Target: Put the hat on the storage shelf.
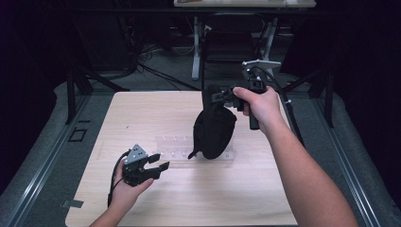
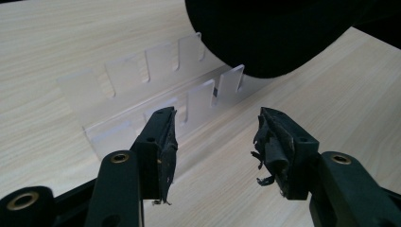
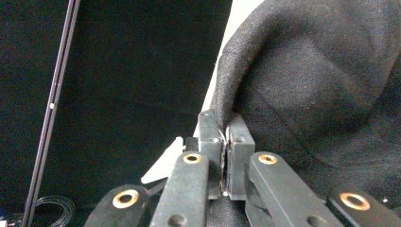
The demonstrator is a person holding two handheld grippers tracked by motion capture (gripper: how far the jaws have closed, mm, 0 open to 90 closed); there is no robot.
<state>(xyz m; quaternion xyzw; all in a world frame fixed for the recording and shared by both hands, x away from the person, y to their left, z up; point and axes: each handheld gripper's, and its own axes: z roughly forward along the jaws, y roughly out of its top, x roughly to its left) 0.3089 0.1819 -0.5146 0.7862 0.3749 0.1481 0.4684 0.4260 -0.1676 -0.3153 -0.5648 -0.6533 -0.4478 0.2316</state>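
Looking largest first: your tabletop [image 1: 142, 118] is light wood, and the work sits right of its middle, toward the far edge. Black cloth bag [image 1: 213, 130] hangs there, its bottom resting on the tabletop and its top pulled up toward the far right corner. In the left gripper view the bag [image 2: 269, 33] bulges over the far end of the rack. Clear plastic rack [image 1: 176, 152], slotted, lies flat near the tabletop's middle, running left-right, and its right end touches the bag's base; in the left gripper view the rack [image 2: 142, 85] sits just ahead of the jaws.

Your right gripper [image 1: 222, 96] is raised above the tabletop, jaws pressed together and pinching the bag's top edge. The right gripper view shows that gripper [image 3: 226, 127] with a fold of black fabric [image 3: 302, 85] clamped between the pads.

Your left gripper [image 1: 158, 161] is low over the tabletop toward the near left corner, just left of the rack, not touching it. In its own view the gripper [image 2: 215, 137] has its jaws spread with nothing between them; pad lining is frayed.
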